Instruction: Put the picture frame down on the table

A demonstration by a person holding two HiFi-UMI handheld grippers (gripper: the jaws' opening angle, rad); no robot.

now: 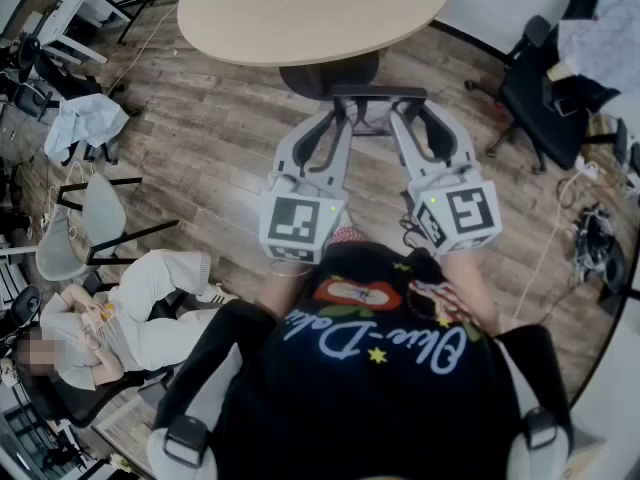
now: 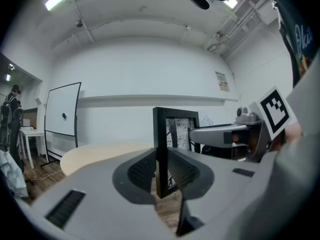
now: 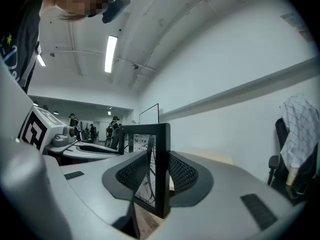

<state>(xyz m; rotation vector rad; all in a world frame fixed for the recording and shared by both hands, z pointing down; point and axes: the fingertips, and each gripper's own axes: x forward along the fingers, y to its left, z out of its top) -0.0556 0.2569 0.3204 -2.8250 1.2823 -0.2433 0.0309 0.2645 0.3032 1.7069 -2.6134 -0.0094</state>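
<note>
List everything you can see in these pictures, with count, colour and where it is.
picture frame: one, black, upright between both grippers
table: one, beige oval top, ahead of the grippers
floor: brown wood planks
seated person: one, light clothes, lower left of head view
empty chair: one, pale grey, left
office chair: one, black, draped with cloth, right
whiteboard: one, white, black edge, by the wall
cables: a dark tangle, floor at right
left gripper: grey, jaws shut on one side of the picture frame
right gripper: grey, jaws shut on the other side
</note>
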